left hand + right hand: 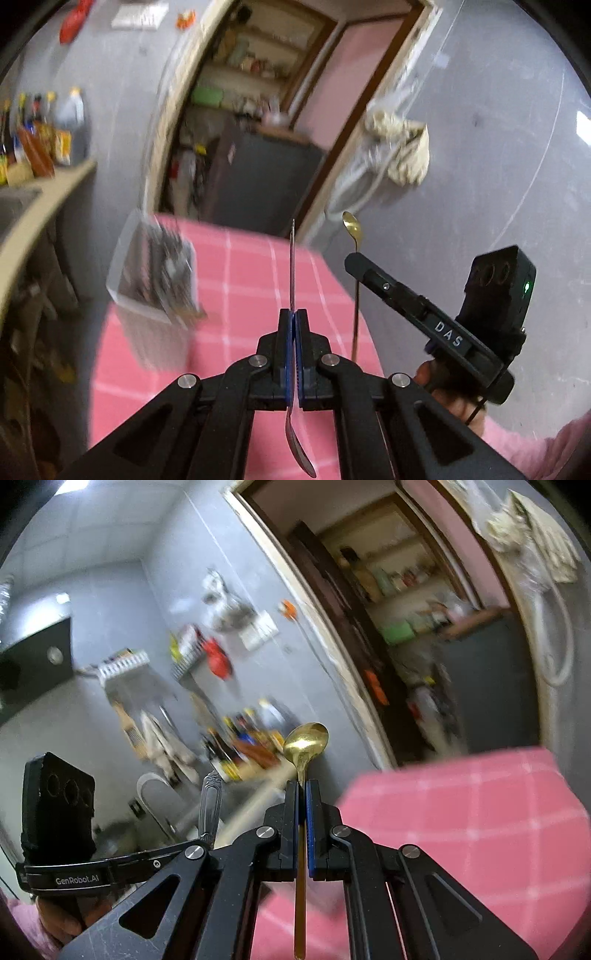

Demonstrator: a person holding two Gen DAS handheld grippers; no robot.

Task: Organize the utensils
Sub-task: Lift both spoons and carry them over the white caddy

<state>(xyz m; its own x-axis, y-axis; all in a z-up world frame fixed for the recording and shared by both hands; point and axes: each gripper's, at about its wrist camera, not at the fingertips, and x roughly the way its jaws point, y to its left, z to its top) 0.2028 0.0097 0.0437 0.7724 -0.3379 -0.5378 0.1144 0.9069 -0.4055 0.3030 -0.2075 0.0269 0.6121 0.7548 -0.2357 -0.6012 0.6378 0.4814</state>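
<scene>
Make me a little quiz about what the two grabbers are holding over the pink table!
1. True or false: the right gripper holds a gold spoon with its bowl pointing up.
2. What does the left gripper hold? A) a fork B) a silver utensil with a patterned handle C) nothing
3. Fill in: the tablecloth under both grippers is pink with ____ lines.

Key:
1. True. The gold spoon stands clamped between the shut jaws, bowl on top.
2. B. It is clamped edge-on, its bowl end hanging near the camera, so it looks like a spoon.
3. White. A clear container of utensils sits on the tablecloth's far left, blurred.
</scene>
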